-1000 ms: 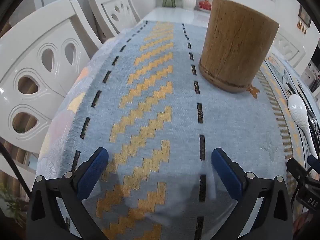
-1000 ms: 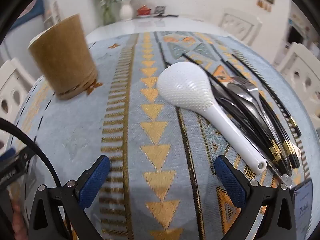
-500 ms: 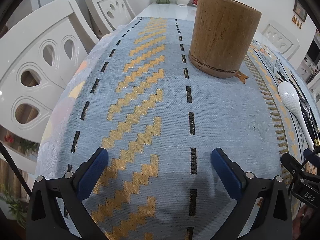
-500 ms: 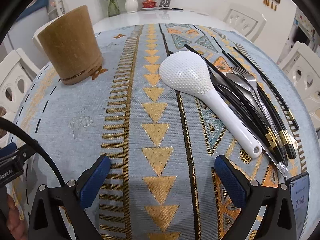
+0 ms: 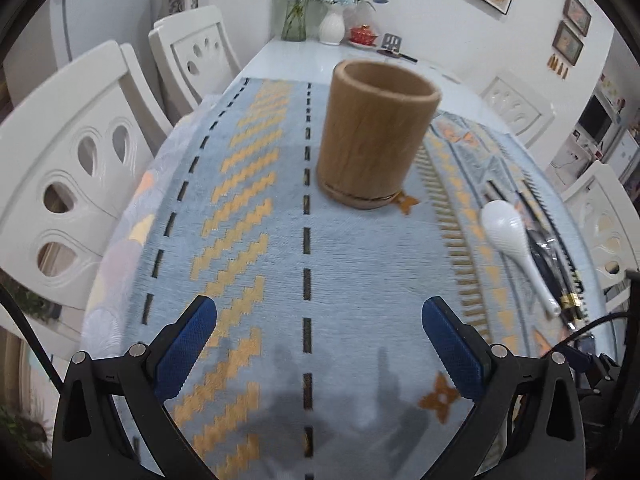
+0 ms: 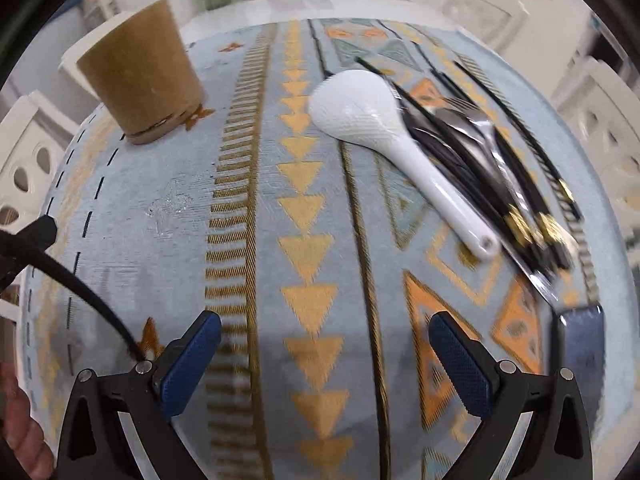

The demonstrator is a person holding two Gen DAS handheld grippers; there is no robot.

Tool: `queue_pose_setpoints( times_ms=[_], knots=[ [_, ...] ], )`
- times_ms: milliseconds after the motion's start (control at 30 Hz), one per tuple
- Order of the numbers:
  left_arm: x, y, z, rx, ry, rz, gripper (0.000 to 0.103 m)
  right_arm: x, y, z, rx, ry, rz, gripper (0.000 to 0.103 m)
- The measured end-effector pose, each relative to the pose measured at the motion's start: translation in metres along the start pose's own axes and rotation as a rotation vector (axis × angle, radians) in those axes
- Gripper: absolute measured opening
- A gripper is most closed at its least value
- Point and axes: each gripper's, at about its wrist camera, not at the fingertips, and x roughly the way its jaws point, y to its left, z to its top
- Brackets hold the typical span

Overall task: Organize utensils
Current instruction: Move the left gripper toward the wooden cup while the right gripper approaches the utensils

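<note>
A round wooden holder point(image 5: 376, 136) stands upright on the patterned blue cloth point(image 5: 260, 240), ahead of my left gripper point(image 5: 319, 326), which is open and empty above the cloth. In the right wrist view the holder point(image 6: 142, 74) sits at the far left. A white rice spoon point(image 6: 384, 136) lies ahead and to the right of my right gripper point(image 6: 325, 346), also open and empty. Beside the spoon lie black chopsticks point(image 6: 516, 184) and a metal fork point(image 6: 478, 124). The spoon point(image 5: 512, 240) shows at the right of the left wrist view too.
White chairs point(image 5: 80, 168) stand along the table's left side and another chair point(image 5: 604, 216) on the right. Vases with flowers point(image 5: 332, 20) sit at the table's far end. A dark phone point(image 6: 582, 340) lies near the right gripper. A black cable point(image 6: 60, 272) crosses the left.
Both grippers have risen and pulled back, so the holder and utensils look farther away and more of the room shows. Both stay open and empty.
</note>
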Motion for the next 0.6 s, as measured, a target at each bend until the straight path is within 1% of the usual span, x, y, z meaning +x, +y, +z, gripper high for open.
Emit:
queue_pose_setpoints(
  times_ms=[67,133,200,267,367,433,533,600],
  knots=[
    [-0.01,-0.003,0.001,-0.001,-0.003,-0.002,0.103,-0.018,0.002,0.002,0.012,-0.031,0.013,0.103],
    [-0.017,-0.006,0.002,0.001,-0.007,-0.001,0.103,-0.034,0.005,0.007,0.01,-0.064,0.006,0.103],
    [-0.019,-0.008,0.011,0.002,-0.012,-0.007,0.103,-0.05,0.012,0.013,-0.003,-0.112,-0.012,0.103],
    [-0.023,-0.012,0.018,0.006,-0.03,-0.012,0.103,-0.063,0.017,0.019,-0.018,-0.153,-0.03,0.103],
    [-0.031,-0.015,0.026,0.01,-0.067,-0.014,0.103,-0.08,0.015,0.027,-0.024,-0.202,-0.037,0.103],
    [-0.035,-0.019,0.029,0.025,-0.089,-0.011,0.103,-0.087,0.017,0.03,-0.027,-0.228,-0.041,0.103],
    [-0.036,-0.026,0.034,0.053,-0.112,-0.002,0.103,-0.094,0.01,0.028,-0.028,-0.237,-0.039,0.103],
    [-0.034,-0.03,0.038,0.055,-0.112,-0.009,0.103,-0.092,0.009,0.03,-0.02,-0.234,-0.037,0.103]
  ],
)
